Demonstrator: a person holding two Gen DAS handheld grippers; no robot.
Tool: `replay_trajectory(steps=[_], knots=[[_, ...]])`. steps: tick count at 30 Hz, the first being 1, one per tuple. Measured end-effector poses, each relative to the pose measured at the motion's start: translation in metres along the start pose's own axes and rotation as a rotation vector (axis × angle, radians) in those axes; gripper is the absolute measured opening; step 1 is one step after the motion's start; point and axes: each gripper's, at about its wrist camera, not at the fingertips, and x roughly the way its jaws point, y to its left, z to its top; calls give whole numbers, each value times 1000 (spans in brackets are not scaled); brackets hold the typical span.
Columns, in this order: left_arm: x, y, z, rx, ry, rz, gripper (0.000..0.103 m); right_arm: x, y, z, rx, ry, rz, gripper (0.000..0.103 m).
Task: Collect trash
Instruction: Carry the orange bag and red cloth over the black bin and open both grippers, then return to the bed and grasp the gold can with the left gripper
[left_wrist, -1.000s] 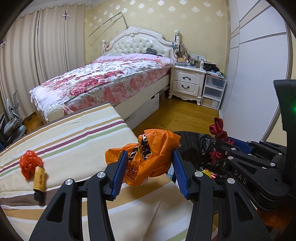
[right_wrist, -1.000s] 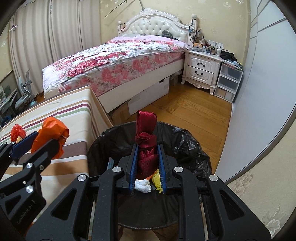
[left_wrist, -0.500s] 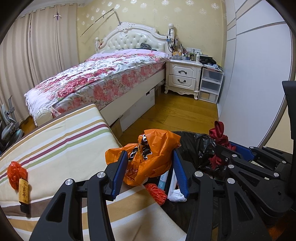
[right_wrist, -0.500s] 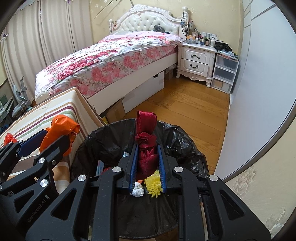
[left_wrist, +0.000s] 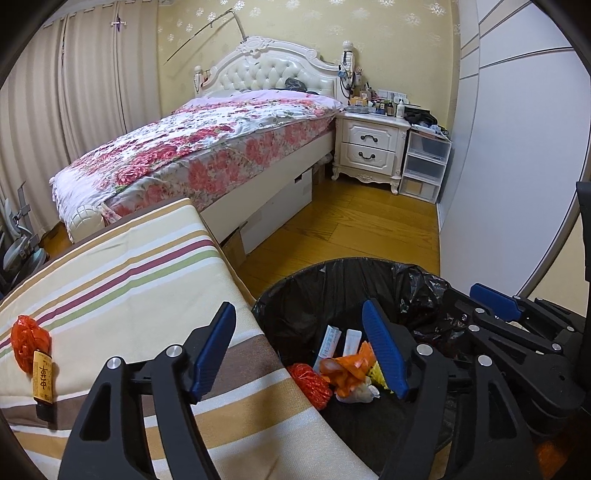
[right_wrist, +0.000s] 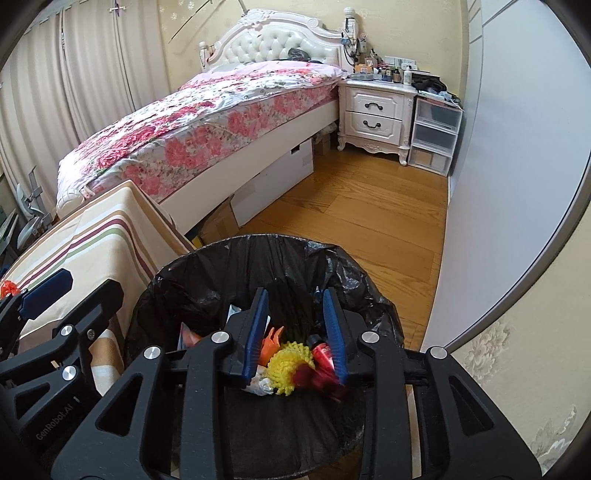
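Note:
A black-lined trash bin (left_wrist: 306, 291) (right_wrist: 207, 266) stands beside the striped table (left_wrist: 122, 280). My left gripper (left_wrist: 299, 347) is open and empty over the bin's left rim. The orange bag (left_wrist: 343, 369) lies in the bin among other trash. My right gripper (right_wrist: 295, 328) is open and empty over the bin. The dark red cloth (right_wrist: 321, 373) is blurred just below its jaws, beside a yellow ball (right_wrist: 288, 365). A red crumpled wrapper (left_wrist: 27, 339) and a small brown bottle (left_wrist: 42, 380) lie on the table at the left.
A bed with a floral cover (left_wrist: 207, 147) stands behind the table. A white nightstand (left_wrist: 369, 151) and plastic drawers (left_wrist: 424, 166) are at the back right. A white wardrobe (left_wrist: 517, 166) lines the right side. Wooden floor (left_wrist: 351, 229) lies between.
Both grippers opened. The orange bag dropped from the left gripper into the bin, and the dark red cloth dropped from the right gripper. Both grippers moved further over the bin.

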Motion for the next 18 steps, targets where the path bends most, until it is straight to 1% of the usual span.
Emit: replay_trajectory(steps=[1, 4, 7, 12, 18], knots=[[-1, 1, 0, -2, 0, 0, 70, -1, 0, 0, 2, -2, -2, 36], [-5, 4, -1, -7, -5, 12, 72, -3, -1, -1, 3, -3, -6, 38], [-10, 9, -3, -6, -9, 35, 73, -5, 1, -2, 0, -5, -6, 44], [-20, 27, -11, -24, -5, 80, 73, -10, 9, -6, -8, -2, 7, 47], [-35, 57, -25, -71, 12, 143, 73, -14, 34, -13, -44, 13, 56, 48]])
